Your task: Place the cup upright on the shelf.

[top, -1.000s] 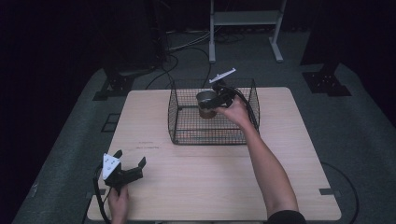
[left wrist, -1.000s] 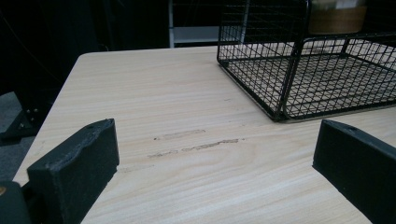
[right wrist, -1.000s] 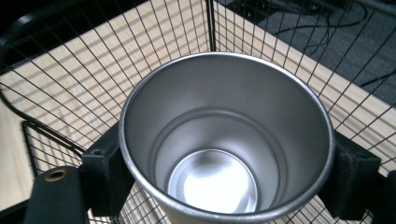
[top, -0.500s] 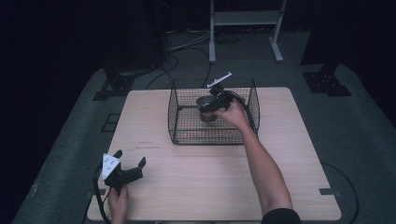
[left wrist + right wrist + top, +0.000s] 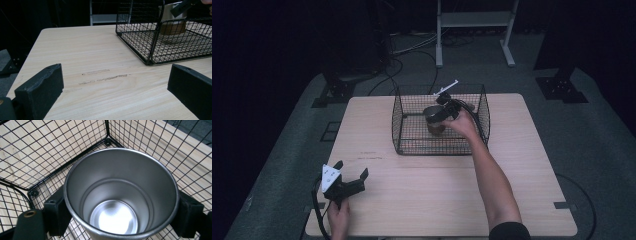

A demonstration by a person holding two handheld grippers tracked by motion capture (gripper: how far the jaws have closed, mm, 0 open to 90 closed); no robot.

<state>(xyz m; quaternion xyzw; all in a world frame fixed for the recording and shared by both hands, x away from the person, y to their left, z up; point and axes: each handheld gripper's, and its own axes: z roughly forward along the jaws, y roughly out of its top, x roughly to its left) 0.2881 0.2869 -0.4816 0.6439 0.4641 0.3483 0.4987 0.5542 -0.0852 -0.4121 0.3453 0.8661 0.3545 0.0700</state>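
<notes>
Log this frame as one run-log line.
right hand-held gripper: shut on steel cup, inside wire basket | left hand-held gripper: open, idle at table near corner | cup: empty

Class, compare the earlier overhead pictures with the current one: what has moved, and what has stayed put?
The right gripper, shut on the metal cup, has shifted slightly within the wire basket. The left gripper stays open near the table's front left corner; the basket has not moved.

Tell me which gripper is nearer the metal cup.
Right. The right gripper has its jaws on both sides of the metal cup inside the wire basket; the left gripper sits open near the table's front-left corner.
</notes>
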